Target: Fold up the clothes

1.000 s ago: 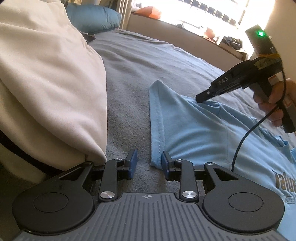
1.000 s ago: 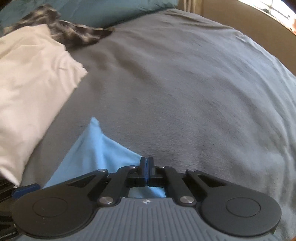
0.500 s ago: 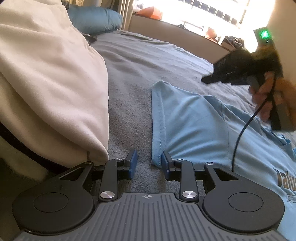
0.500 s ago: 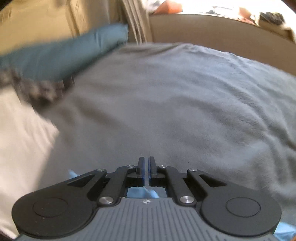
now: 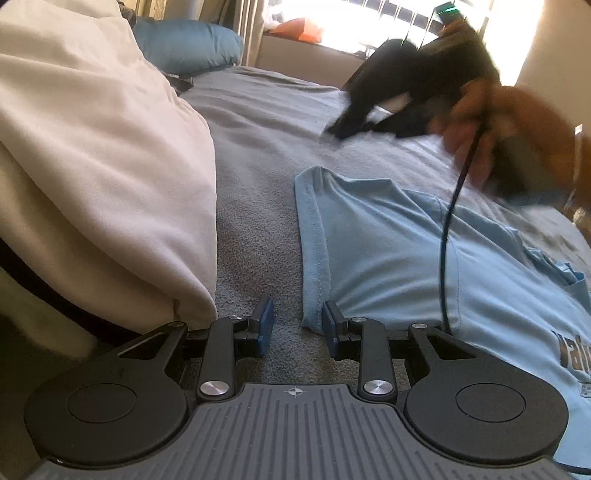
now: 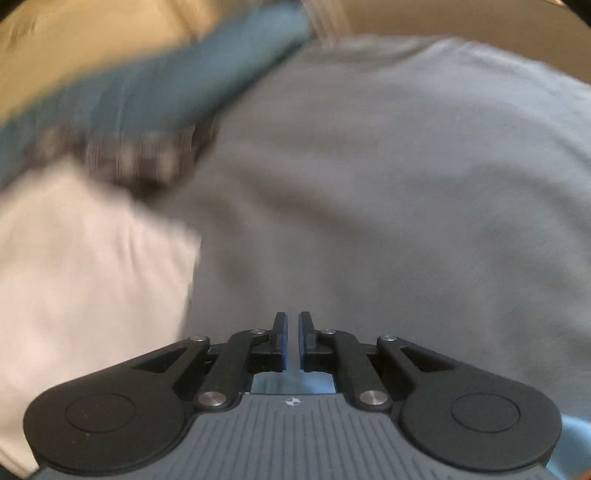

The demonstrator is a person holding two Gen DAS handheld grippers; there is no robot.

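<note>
A light blue T-shirt (image 5: 424, 258) lies flat on the grey bedspread (image 5: 266, 122), its sleeve pointing away from me. My left gripper (image 5: 294, 325) is open and empty, low over the bed, with the sleeve's near hem corner just inside its right finger. My right gripper (image 6: 291, 341) is held up above the bed, its jaws slightly apart with nothing between them. It shows blurred in the left wrist view (image 5: 354, 125), above and beyond the sleeve. A strip of blue shirt (image 6: 291, 384) shows under it.
A cream duvet (image 5: 92, 166) is heaped on the left, close to my left gripper. A teal pillow (image 5: 184, 44) and a dark patterned cloth (image 6: 140, 155) lie at the head of the bed. A bright window (image 5: 369, 22) is behind.
My right gripper let go of the sleeve, lifted off it and moved up and away while opening slightly. The sleeve dropped flat. My left gripper stayed put.
</note>
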